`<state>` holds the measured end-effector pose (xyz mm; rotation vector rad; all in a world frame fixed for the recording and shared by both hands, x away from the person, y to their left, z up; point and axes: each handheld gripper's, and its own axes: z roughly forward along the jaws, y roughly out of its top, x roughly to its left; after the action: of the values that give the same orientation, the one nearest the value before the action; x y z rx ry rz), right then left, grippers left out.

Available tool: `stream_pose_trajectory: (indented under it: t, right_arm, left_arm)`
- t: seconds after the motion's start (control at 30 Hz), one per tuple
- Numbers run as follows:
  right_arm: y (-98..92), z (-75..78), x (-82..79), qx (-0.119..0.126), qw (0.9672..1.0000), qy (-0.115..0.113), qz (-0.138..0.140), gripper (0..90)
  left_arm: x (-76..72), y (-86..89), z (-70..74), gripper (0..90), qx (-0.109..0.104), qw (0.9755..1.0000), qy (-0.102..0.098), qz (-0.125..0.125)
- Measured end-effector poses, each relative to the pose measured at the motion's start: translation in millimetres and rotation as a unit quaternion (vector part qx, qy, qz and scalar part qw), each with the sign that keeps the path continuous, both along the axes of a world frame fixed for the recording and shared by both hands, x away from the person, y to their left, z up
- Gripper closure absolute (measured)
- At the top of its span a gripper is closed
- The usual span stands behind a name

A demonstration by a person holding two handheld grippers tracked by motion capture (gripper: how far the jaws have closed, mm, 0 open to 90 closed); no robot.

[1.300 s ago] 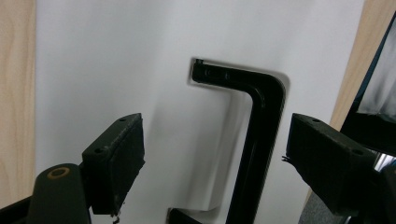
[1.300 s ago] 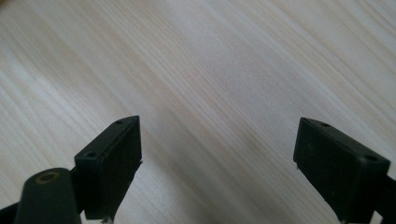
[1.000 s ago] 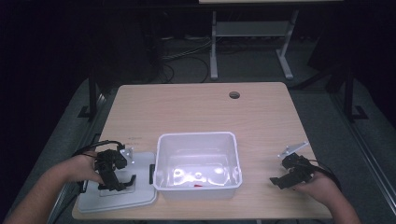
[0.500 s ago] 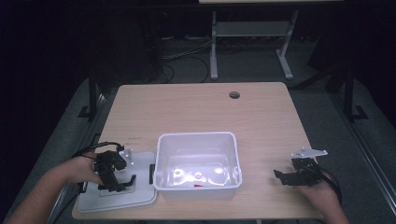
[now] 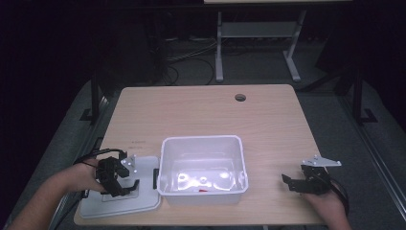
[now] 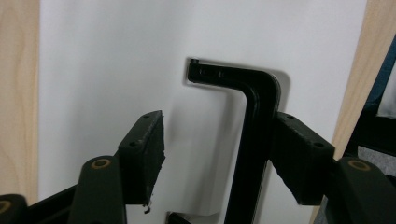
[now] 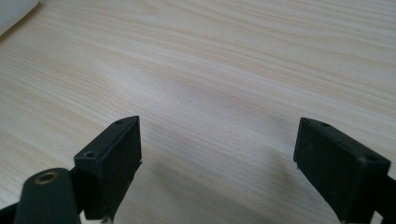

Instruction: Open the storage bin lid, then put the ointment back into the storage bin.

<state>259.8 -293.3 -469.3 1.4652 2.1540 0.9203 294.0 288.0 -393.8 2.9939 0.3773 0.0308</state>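
Now left tool (image 6: 215, 154) closing around black handle (image 6: 254, 140) on flat white lid (image 5: 122, 201), not yet clamped; handle's long axis runs along lid's edge beside the tub (image 5: 165, 165). Right tool (image 7: 217, 163) released above counter (image 7: 224, 70).

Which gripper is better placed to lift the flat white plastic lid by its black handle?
Left. The left gripper straddles the lid's black handle, jaws just closing; the right gripper hovers open over bare table.
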Motion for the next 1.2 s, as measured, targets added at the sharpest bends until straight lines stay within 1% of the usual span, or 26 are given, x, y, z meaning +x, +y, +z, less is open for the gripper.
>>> stream_pose_trajectory:
  t: [0.07, 0.13, 0.2, 0.27, 0.33, 0.43, 0.5, 0.57, 0.67, 0.73, 0.8, 0.87, 0.93, 1.0, 1.03, 1.07, 1.13, 1.2]
  right_arm:
    - [0.8, -0.2, -0.7, 0.0, 1.0, -0.004, 0.001, 14.7]
    - [2.3, -1.0, -0.3, 0.0, 1.0, 0.0, 0.0, 14.7]
    - [3.3, -1.1, -0.3, -0.003, 1.0, -0.005, 0.004, 14.7]
    - [3.4, -0.6, 0.0, 0.003, 1.0, -0.005, 0.004, 14.7]
    - [2.4, -0.3, 0.3, 0.008, 0.9999, -0.004, 0.005, 14.6]
    - [1.2, -0.1, -0.4, 0.011, 0.9999, -0.004, 0.005, 14.7]
    - [0.5, -0.3, -0.9, 0.013, 0.9999, -0.006, 0.003, 14.7]
    - [-0.4, -0.6, -1.1, 0.019, 0.9998, -0.004, 0.004, 14.7]
    - [-0.8, -1.0, -1.3, 0.019, 0.9998, -0.002, 0.005, 14.7]
    - [-1.0, -1.2, -1.2, 0.019, 0.9998, -0.001, 0.005, 14.7]
    - [-1.0, -1.1, -1.2, 0.021, 0.9998, -0.001, 0.006, 14.7]
    - [-1.2, -1.3, -1.1, 0.023, 0.9997, 0.001, 0.007, 14.7]
    - [-1.2, -1.9, -1.0, 0.02, 0.9997, 0.003, 0.01, 14.9]
    - [-1.4, -2.1, -1.2, 0.021, 0.9997, 0.003, 0.01, 15.0]
    - [-1.5, -2.4, -1.1, 0.023, 0.9997, 0.005, 0.011, 15.0]
    - [-1.2, -2.5, -1.3, 0.024, 0.9996, 0.007, 0.01, 15.0]
    - [-1.3, -2.6, -1.5, 0.024, 0.9996, 0.007, 0.01, 15.0]
    - [-1.4, -2.5, -1.5, 0.025, 0.9996, 0.007, 0.011, 15.1]
  left_arm:
    - [-1.6, 1.0, 0.9, 42.6, -0.006, 1.0, -0.006, 0.004]
    - [-2.9, 1.9, 2.0, 46.8, -0.006, 0.9999, -0.012, 0.001]
    - [-4.4, 2.6, 3.1, 52.5, -0.009, 0.9998, -0.018, 0.0]
    - [-4.6, 3.3, 4.3, 55.9, -0.012, 0.9997, -0.023, -0.004]
    - [-4.0, 3.6, 6.7, 59.6, -0.015, 0.9996, -0.025, -0.002]
    - [-2.3, 3.7, 13.0, 64.1, -0.015, 0.9993, -0.035, -0.001]
    - [0.0, 4.0, 16.3, 64.8, -0.011, 0.999, -0.044, 0.001]
    - [2.6, 4.1, 18.9, 64.9, -0.004, 0.9988, -0.048, 0.001]
    - [8.3, 4.3, 22.2, 64.8, 0.005, 0.9986, -0.052, 0.008]
    - [13.5, 4.1, 22.5, 65.0, 0.009, 0.999, -0.043, 0.009]
    - [18.3, 3.2, 20.4, 67.5, 0.022, 0.9991, -0.036, 0.006]
    - [21.9, 2.4, 19.0, 70.4, 0.027, 0.9993, -0.026, 0.003]
    - [24.5, 1.6, 18.4, 74.8, 0.025, 0.9996, -0.015, -0.002]
    - [26.4, 1.0, 19.0, 79.9, 0.025, 0.9996, -0.008, -0.007]
    - [27.3, 0.5, 19.2, 80.7, 0.025, 0.9997, -0.003, -0.007]
    - [27.9, -0.1, 19.5, 81.2, 0.027, 0.9996, 0.001, -0.012]
    - [29.3, -1.3, 20.0, 82.5, 0.033, 0.9992, 0.007, -0.02]
    - [31.6, -1.9, 20.6, 83.8, 0.039, 0.9989, 0.005, -0.024]
